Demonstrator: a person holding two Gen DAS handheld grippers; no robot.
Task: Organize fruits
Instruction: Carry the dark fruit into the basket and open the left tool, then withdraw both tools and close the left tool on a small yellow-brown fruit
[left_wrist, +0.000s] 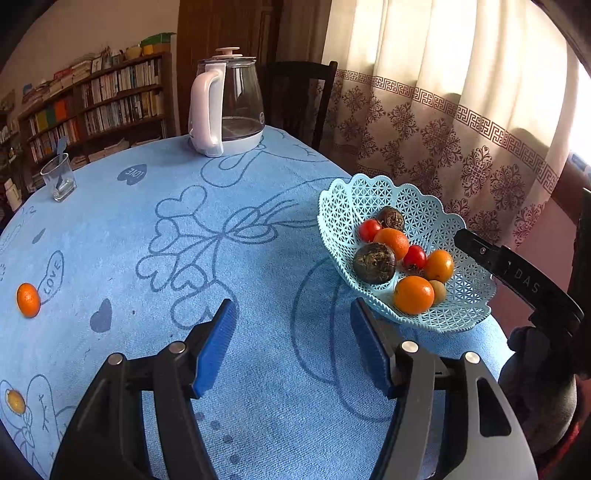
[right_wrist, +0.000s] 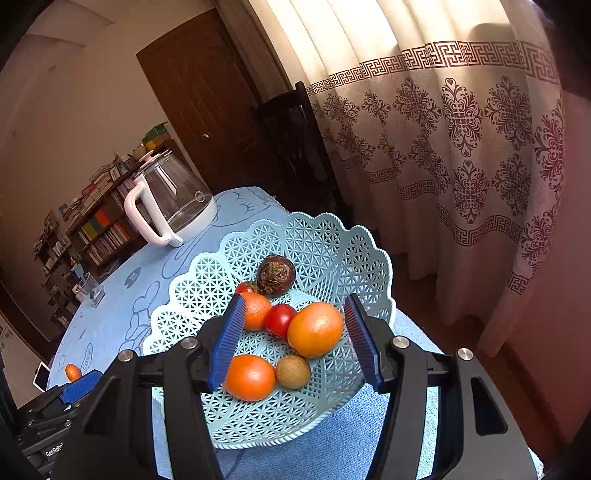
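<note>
"LOVE" printed on blue tablecloth (left_wrist: 258, 369), "DAS" on right gripper (right_wrist: 295, 343) arm. Pale-blue lattice basket (left_wrist: 369, 192) w/ oranges, tomatoes, dark fruit at 3 o'clock; stray orange (left_wrist: 28, 300) at 9. Left gripper (left_wrist: 291, 347) jaws apart, empty; right also apart, above basket, gripping nothing.

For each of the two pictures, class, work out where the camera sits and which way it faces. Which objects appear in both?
Left wrist: on the left gripper, angled down across the blue tablecloth; its own open blue-padded fingers show, nothing between them.
Right wrist: on the right gripper, looking down into the basket; its open fingers frame the fruit without pressing it.
Shared: basket, kettle, glass, the loose orange.
</note>
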